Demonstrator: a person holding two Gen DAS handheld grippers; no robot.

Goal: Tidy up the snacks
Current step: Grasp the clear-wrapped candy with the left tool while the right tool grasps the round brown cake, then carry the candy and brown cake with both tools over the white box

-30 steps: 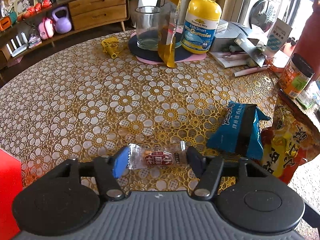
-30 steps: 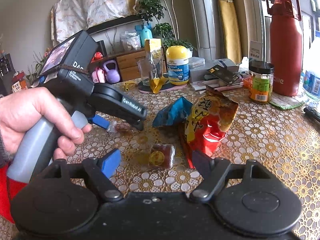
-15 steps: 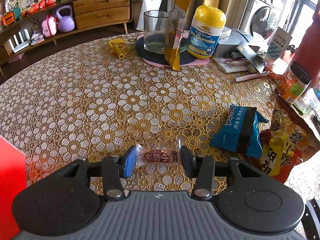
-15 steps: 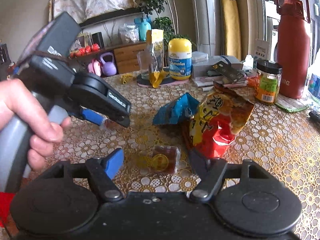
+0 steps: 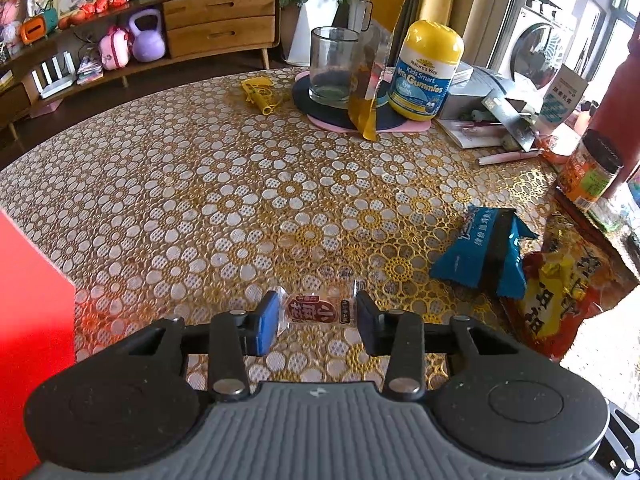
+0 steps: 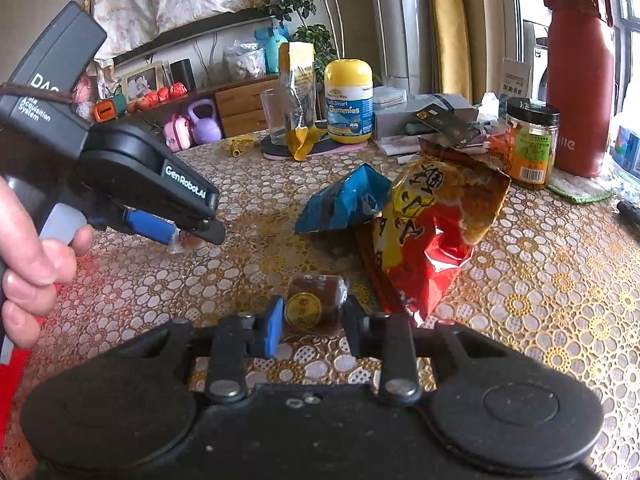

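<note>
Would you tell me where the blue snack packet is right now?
The blue snack packet lies on the table, right of centre in the left wrist view, touching the red and yellow snack bag on its right.

Left wrist fisheye looking steeply down over its own fingers, close above the gold floral tablecloth (image 5: pixel 224 184), right wrist fisheye sitting lower and flatter, facing across it, both sharing the crumpled blue snack packet (image 5: pixel 486 254) (image 6: pixel 346 204), yellow-lidded gummies bottle (image 5: pixel 428 70) (image 6: pixel 349 101).

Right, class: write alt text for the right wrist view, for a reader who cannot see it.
The right gripper pinches a small brown wrapped snack on a gold floral tablecloth. To its left, a hand holds the left gripper, clamped on a clear-wrapped snack; a red-and-yellow bag lies right.
</note>
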